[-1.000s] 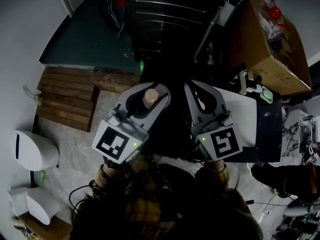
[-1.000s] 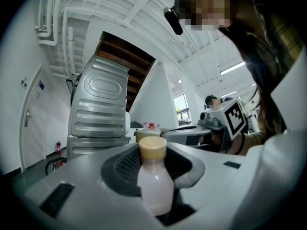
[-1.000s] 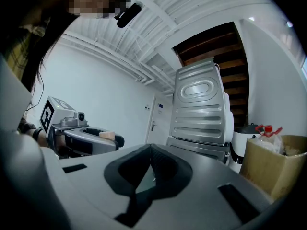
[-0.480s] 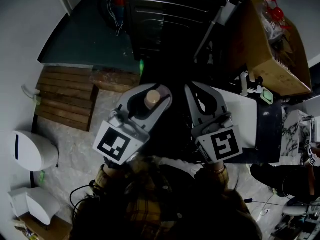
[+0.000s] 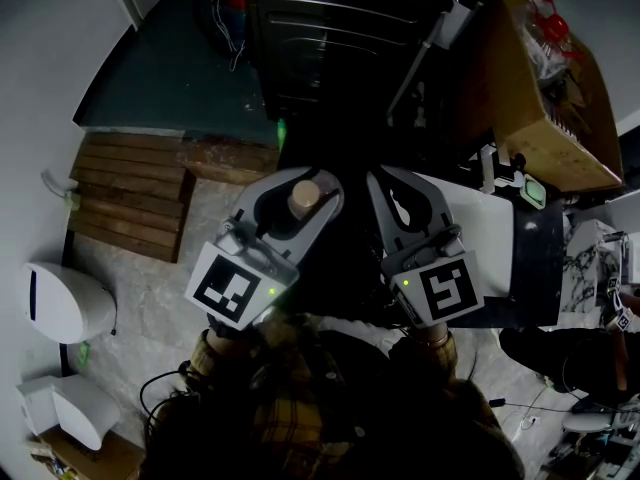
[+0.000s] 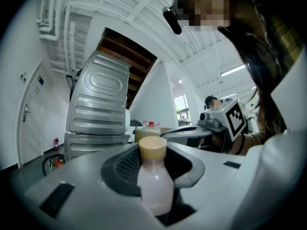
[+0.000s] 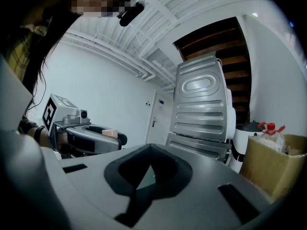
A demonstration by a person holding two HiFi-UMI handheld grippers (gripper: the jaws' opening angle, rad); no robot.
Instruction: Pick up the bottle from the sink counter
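Gripping the small milky-white plastic bottle (image 6: 154, 186) by its body, the left gripper (image 6: 153, 163) has its jaws part-way apart with the dark pads pressed on either side of it. The bottle fills the lower centre of the left gripper view. It stands upright, its long axis crossing the level jaws at a right angle, and its round tan cap (image 6: 153, 148) rises just above them.

By the look of it the bottle is already lifted. No surface shows beneath it, so the coming move likely turns on keeping that axis upright in the left jaws.

The right gripper (image 7: 151, 171) sits just beside the left one, at centre right of the head view. Its jaws are closed together at the tips with nothing between them, so it has no part in the hold.

From above, the head view gives only the cap, with the body hidden by the jaws and pale marbled floor (image 5: 150, 288) below. Only the left gripper view shows the pads on the bottle's sides. Farther off stands a ribbed grey metal machine (image 6: 98, 109).
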